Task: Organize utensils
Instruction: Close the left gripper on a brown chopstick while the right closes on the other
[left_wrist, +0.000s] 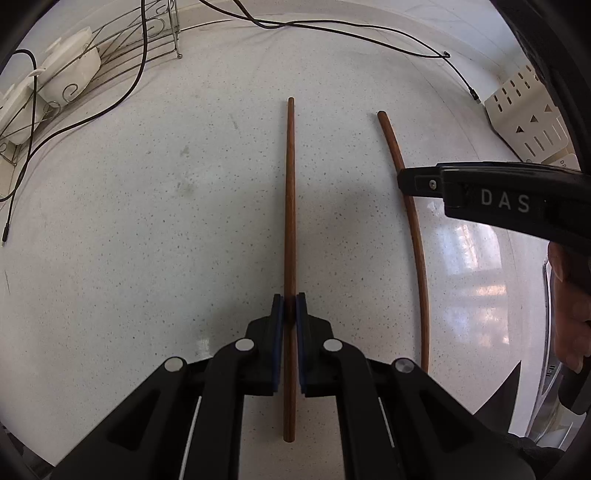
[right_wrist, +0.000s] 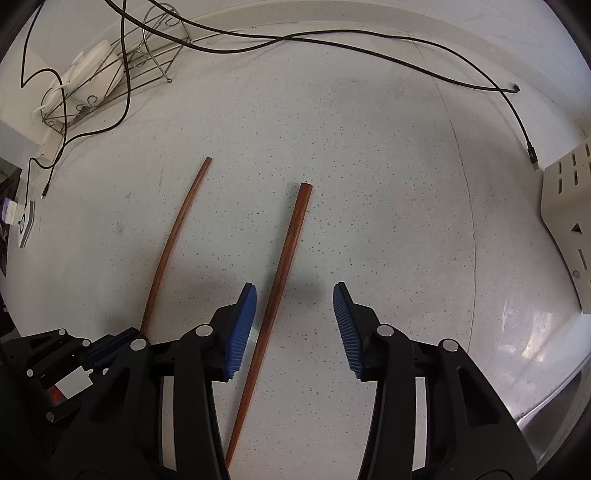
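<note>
Chopsticks are being taken one per gripper from the white speckled stone countertop (right_wrist: 369, 166), which serves as the reference surface. Both slender reddish-brown wooden sticks are lying flat on it, nearly parallel and apart. The left gripper (left_wrist: 290, 310) is pointing steeply down at the countertop and is clamping the left-hand chopstick (left_wrist: 290, 206) between its blue pads near the stick's nearer end; the grip appears placed there so the long free end can be steered. The right gripper (right_wrist: 295, 325) is pointing down over the right-hand chopstick (right_wrist: 284, 266) with its ribbed blue pads partly spread; the stick is lying between them, close to the left pad, with no pad pressing on it. This straddling position is judged to be preparation for closing on the stick. A cream perforated plastic holder (right_wrist: 569, 206) is standing at the countertop's right edge, probably the destination. Loose black cables (right_wrist: 332, 44) are crossing the countertop's far side, clear of both sticks.
</note>
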